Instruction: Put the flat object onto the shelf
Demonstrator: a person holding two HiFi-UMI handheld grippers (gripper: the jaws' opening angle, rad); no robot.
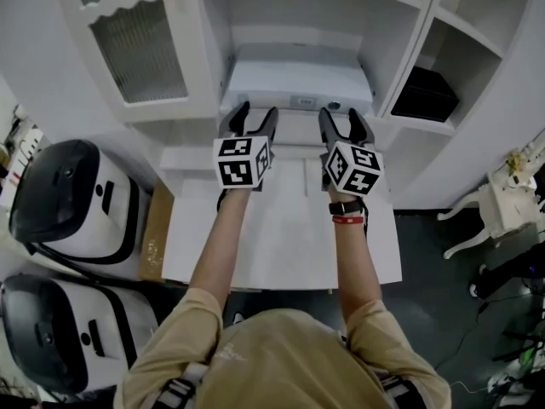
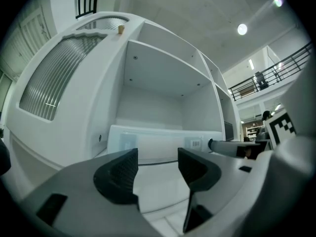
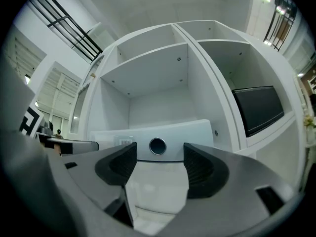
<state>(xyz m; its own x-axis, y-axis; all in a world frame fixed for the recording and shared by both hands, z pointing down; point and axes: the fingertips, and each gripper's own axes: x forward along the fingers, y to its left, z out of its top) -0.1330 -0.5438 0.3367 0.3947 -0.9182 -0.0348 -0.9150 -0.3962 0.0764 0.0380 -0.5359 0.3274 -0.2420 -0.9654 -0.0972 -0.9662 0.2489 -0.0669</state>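
The flat white device (image 1: pixel 298 82) lies in the middle compartment of the white shelf unit (image 1: pixel 400 49), at the upper centre of the head view. Its front edge, which carries a round button, faces outward. The left tool (image 1: pixel 257 114) and right tool (image 1: pixel 342 118) are held side by side just in front of it, above the white counter (image 1: pixel 281 237). Each has its jaws spread with nothing pinched, and the device shows beyond the gap. A black box (image 1: pixel 426 94) sits in the compartment to the right. A ribbed-glass door (image 1: pixel 136 49) stands at upper left.

Label (image 2: pixel 196 143) on flat object (image 2: pixel 158 142), illegible
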